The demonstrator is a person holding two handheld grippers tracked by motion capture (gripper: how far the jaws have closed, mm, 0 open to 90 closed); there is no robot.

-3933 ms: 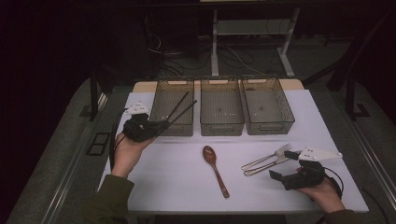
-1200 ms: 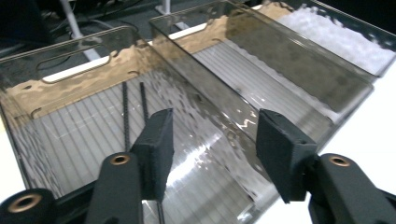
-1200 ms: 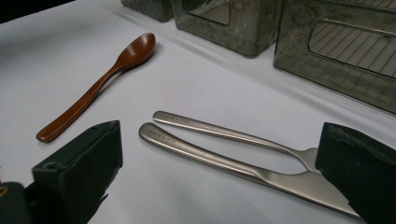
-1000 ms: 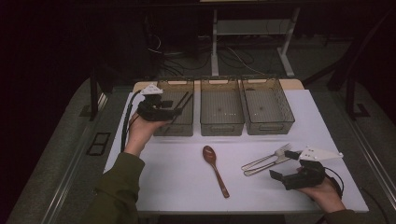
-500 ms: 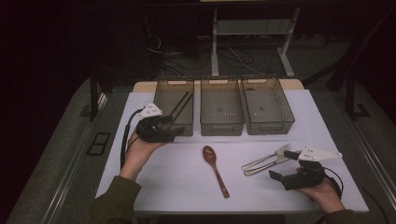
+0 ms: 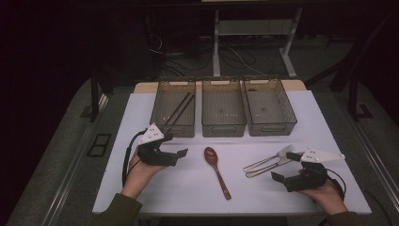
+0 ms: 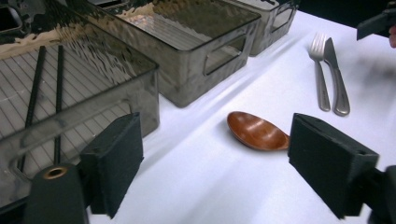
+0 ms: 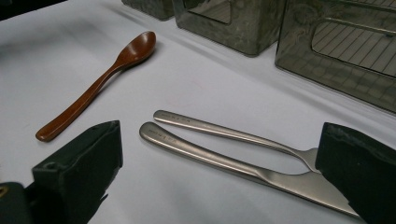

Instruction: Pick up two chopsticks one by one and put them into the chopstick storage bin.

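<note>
Table (image 6: 141,117): a white sheet covers it; three smoked plastic bins stand in a row along the far side, and loose cutlery lies on the near half.
Work in hand: judged from the layout, cutlery is being sorted into the bins, one kind per bin.
Left bin (image 6: 164,126): holds the pair of black chopsticks (image 6: 178,109), lying at a slant along its floor; this part looks done.
Middle bin (image 6: 223,128): nothing visible inside.
Right bin (image 6: 274,127): nothing visible inside.
Left to do: three pieces remain on the sheet, so roughly a quarter of the sorting appears finished.
Wooden spoon (image 6: 217,170): near the middle of the sheet, bowl toward the bins, handle toward the person; likely next.
Fork (image 6: 268,159): right of the spoon, tines pointing right and far.
Knife (image 6: 266,167): just beside the fork on its near side, roughly parallel to it.
Left gripper (image 6: 181,153): held low over the sheet near the left bin's front wall, pointing right toward the spoon; its jaws have just been opening, stand wide apart and carry nothing. In the left gripper view the spoon's bowl (image 7: 257,131) lies ahead between them, untouched.
Right gripper (image 6: 281,165): low at the near right corner, pointing left at the fork and knife; jaws spread wide, gripping nothing, with both handles lying between them in the right gripper view.
</note>
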